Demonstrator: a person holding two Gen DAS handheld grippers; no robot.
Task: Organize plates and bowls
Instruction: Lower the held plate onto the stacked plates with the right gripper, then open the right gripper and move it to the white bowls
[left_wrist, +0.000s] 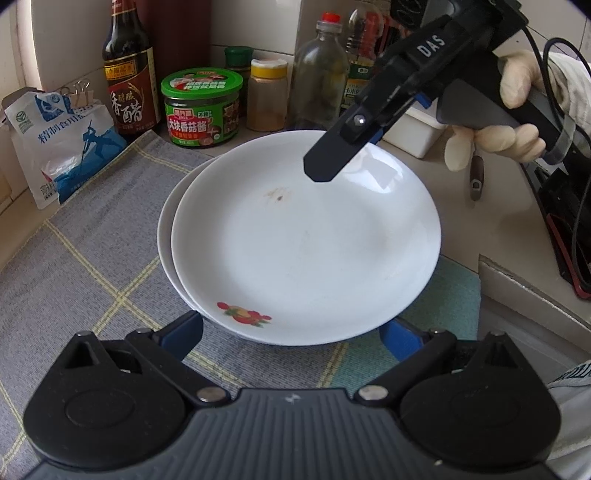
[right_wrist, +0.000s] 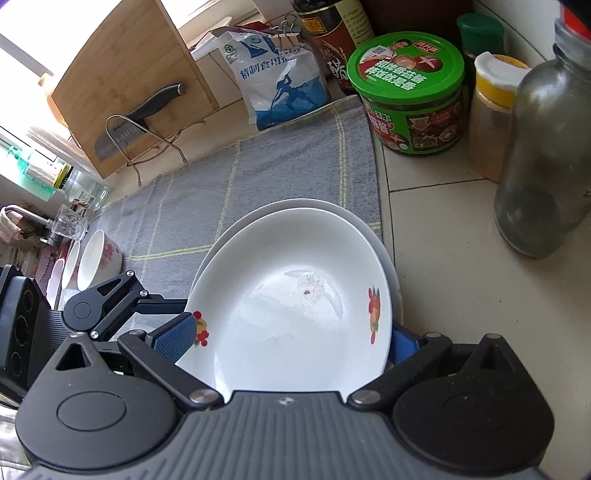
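A white plate with fruit prints lies on a second white plate, shifted a little to one side of it, on a grey checked cloth. My left gripper is open at the stack's near rim, which hides its blue fingertips. My right gripper is open across the top plate's far rim. One of its fingers is over the plate and the other is behind the rim. Flowered bowls lean on their sides at the cloth's far end.
Along the wall stand a vinegar bottle, a green-lidded jar, a spice shaker, a glass bottle and a salt bag. A cutting board with a knife stands by the sink. A gloved hand holds my right gripper.
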